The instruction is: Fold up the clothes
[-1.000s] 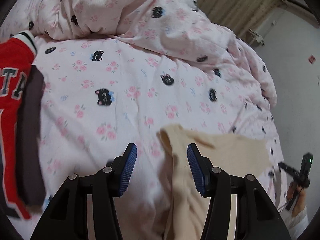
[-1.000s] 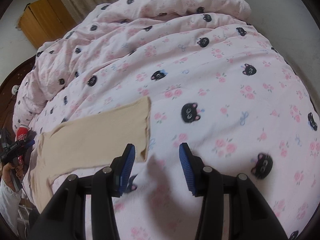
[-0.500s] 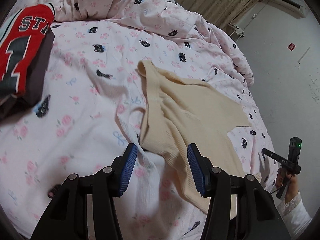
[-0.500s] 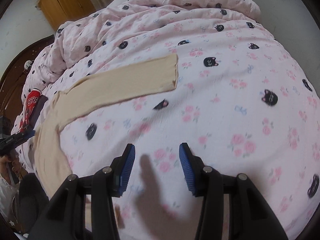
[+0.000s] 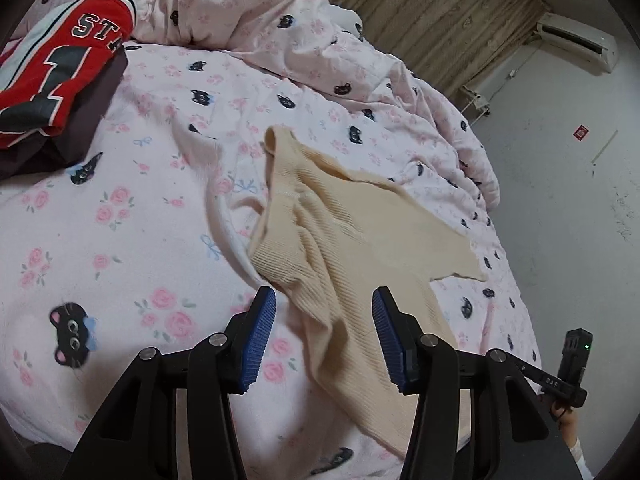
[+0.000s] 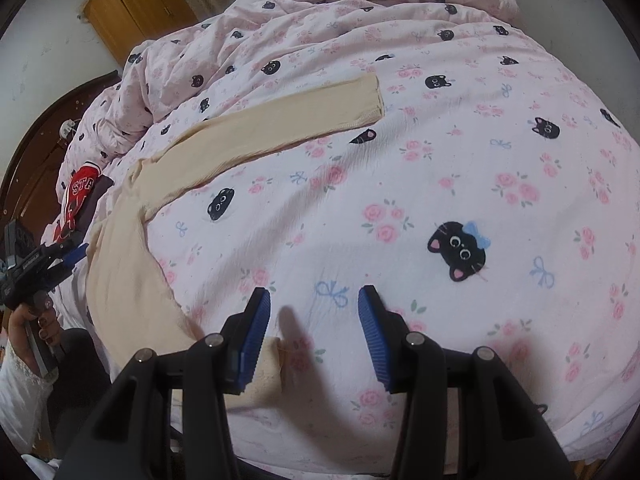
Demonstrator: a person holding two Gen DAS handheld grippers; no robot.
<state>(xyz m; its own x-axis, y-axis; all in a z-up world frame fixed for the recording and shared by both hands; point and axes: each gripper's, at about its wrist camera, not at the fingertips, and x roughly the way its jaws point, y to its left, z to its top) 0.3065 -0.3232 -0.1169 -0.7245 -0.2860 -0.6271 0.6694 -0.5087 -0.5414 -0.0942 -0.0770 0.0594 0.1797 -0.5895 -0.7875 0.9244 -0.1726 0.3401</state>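
A cream ribbed long-sleeved top lies spread on the pink cat-print bedsheet, rumpled near its neckline. My left gripper hovers over its near side edge. Its jaws are closing a little, with fabric lying under the gap and the blue pads not pressing on it. In the right wrist view one sleeve stretches away across the bed. My right gripper stands open above bare sheet, the top's hem corner beneath its left finger.
A folded red jersey rests on a dark garment at the far left. A bunched duvet fills the back of the bed. A wooden wardrobe and dark headboard stand beyond. Each view shows the other hand-held gripper.
Both grippers have drawn back toward the near edge of the bed. The left one left the shoulder area and the right one left the sleeve cuff, so more of the top shows.
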